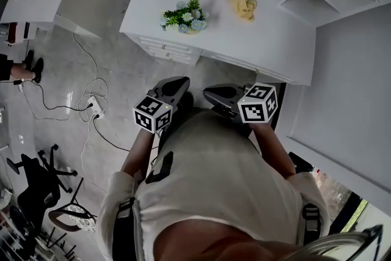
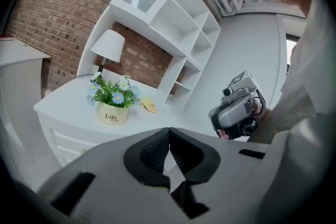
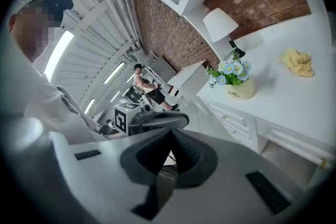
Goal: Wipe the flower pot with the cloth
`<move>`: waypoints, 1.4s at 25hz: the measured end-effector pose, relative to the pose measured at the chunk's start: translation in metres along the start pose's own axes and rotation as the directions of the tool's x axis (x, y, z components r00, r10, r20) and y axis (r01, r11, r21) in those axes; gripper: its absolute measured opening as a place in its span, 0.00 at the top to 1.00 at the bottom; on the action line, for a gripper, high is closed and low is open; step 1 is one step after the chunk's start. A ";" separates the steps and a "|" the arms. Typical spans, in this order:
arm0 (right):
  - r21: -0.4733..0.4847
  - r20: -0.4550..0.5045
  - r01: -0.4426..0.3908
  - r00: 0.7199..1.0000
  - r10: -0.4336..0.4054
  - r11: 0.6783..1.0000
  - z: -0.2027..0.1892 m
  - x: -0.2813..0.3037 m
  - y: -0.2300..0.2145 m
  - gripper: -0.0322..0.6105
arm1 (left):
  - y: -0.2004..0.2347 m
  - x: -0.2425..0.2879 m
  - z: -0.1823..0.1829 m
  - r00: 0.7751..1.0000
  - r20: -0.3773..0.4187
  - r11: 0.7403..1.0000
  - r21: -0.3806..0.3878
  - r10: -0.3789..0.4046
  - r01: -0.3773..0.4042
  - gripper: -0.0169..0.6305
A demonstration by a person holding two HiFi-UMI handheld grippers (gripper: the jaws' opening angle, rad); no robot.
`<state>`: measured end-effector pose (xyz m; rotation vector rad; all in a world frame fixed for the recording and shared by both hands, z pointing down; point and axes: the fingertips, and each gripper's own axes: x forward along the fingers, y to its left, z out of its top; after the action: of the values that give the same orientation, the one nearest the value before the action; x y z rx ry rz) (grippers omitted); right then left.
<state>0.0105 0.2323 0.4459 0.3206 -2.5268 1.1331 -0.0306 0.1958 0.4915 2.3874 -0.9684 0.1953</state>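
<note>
Left tool (image 2: 169,136): jaws fully together, nothing between them. Right tool (image 3: 170,140): likewise closed and empty. Both are held close to the person's chest, pointing toward the tabletop (image 1: 256,46) and well apart from it.

Cloth (image 1: 242,3): yellow, crumpled, lying on the tabletop to the right of the flower pot (image 1: 185,18), not touching it. The pot stands upright near the front edge.

Handling (judgement): the cloth is soft and light, so pinch a raised fold. The pot looks light enough to slide or tip under wiping. Steady its wall with the other tool, clear of the flowers, which would bend easily.

Views: the head view gives the gap between pot and cloth from above, but the flowers hide the pot's wall. The left gripper view shows that cream wall with lettering, and a lamp (image 2: 108,45) behind. The right gripper view shows a second person (image 3: 144,84) far back in the room.
</note>
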 end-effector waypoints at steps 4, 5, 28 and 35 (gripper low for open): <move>-0.003 -0.013 0.039 0.999 -0.039 0.999 0.009 0.007 -0.013 0.93 | 0.023 -0.001 0.007 1.000 0.011 1.000 -0.022 0.011 -0.011 0.94; 0.011 -0.007 0.046 0.999 -0.046 0.999 0.013 0.007 -0.018 0.93 | 0.026 0.001 0.008 1.000 0.012 1.000 -0.029 0.013 -0.012 0.94; 0.096 0.103 0.281 0.951 -0.290 0.955 0.127 -0.064 -0.200 0.93 | 0.069 0.095 0.074 0.989 -0.036 0.989 0.034 0.143 -0.142 0.94; 0.041 0.106 0.442 0.890 -0.444 0.896 0.166 -0.108 -0.288 0.50 | 0.059 0.124 0.076 0.975 -0.086 0.979 0.029 0.204 -0.203 0.94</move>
<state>0.1710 -0.0746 0.4941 0.9376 -2.3568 0.9711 0.0144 0.0459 0.4944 2.2745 -1.1732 0.3856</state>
